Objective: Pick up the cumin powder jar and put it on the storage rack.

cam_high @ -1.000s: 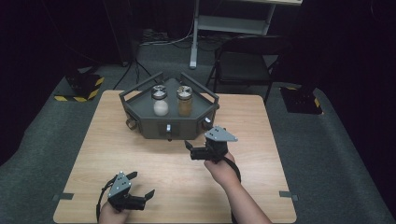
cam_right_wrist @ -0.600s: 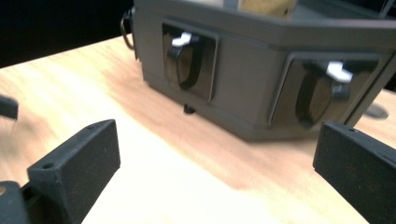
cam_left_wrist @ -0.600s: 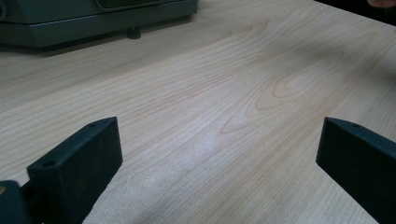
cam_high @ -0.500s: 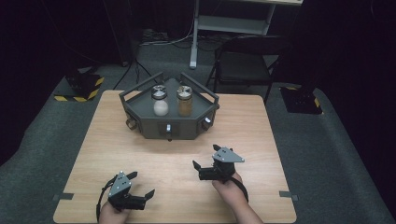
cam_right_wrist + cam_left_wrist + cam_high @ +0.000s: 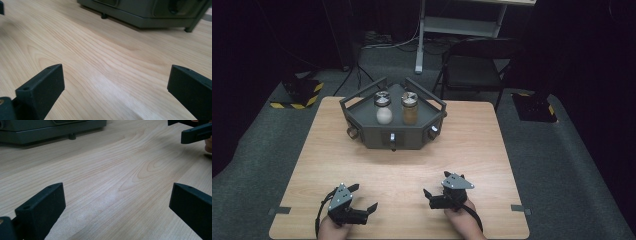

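A dark grey six-sided tray (image 5: 377, 136) stands at the far middle of the wooden table (image 5: 472, 145). It holds two lidded jars: one with white contents (image 5: 383, 112) and one with brown contents (image 5: 410, 112). My left gripper (image 5: 363, 196) rests near the front edge at the left, open and empty (image 5: 117, 205). My right gripper (image 5: 434, 192) sits near the front edge at the right, jaws wide apart over bare wood (image 5: 116, 85). The tray's base (image 5: 150, 12) lies ahead in the right gripper view. The right gripper's jaw (image 5: 197, 132) shows at the left gripper view's top right.
A black folding chair (image 5: 477, 65) stands behind the table. Yellow-and-black striped blocks sit on the floor at the left (image 5: 299, 92) and right (image 5: 534, 105). Grey tape marks (image 5: 517, 208) stick out at the table's front corners. Bare wood stretches between tray and grippers.
My right gripper has drawn back from just in front of the tray to the table's near edge. The left gripper has stayed in place.
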The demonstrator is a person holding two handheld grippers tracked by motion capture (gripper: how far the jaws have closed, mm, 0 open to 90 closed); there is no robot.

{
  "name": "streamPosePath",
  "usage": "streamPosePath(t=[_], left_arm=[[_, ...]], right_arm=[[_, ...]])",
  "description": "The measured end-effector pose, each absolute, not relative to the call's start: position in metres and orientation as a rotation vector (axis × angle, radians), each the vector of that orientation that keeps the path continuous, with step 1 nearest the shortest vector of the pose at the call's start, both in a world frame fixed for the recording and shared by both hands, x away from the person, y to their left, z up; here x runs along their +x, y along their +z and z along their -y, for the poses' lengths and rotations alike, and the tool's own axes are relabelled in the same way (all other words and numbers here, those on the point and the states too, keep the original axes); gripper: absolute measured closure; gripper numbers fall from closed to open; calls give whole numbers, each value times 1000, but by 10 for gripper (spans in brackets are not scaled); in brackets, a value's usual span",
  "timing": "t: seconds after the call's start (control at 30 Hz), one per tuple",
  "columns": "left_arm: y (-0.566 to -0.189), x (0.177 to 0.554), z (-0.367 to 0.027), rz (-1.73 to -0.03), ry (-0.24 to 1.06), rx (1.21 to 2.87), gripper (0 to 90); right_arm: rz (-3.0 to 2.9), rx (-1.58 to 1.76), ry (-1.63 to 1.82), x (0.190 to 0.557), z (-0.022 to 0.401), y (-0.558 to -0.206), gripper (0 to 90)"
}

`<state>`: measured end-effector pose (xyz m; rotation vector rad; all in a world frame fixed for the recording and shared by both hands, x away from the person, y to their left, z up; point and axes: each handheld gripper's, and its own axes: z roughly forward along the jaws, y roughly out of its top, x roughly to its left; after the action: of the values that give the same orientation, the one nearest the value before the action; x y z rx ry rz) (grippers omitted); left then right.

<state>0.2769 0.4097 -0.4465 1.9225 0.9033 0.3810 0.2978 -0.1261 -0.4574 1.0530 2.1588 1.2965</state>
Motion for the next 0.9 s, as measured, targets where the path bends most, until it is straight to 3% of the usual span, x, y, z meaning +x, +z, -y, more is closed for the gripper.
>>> streamPosePath(t=[0.9], left_arm=[[-446,272,-407,-870,400,1941,23]], right_arm=[[-2182,1014,1139,269,129,-458,13]])
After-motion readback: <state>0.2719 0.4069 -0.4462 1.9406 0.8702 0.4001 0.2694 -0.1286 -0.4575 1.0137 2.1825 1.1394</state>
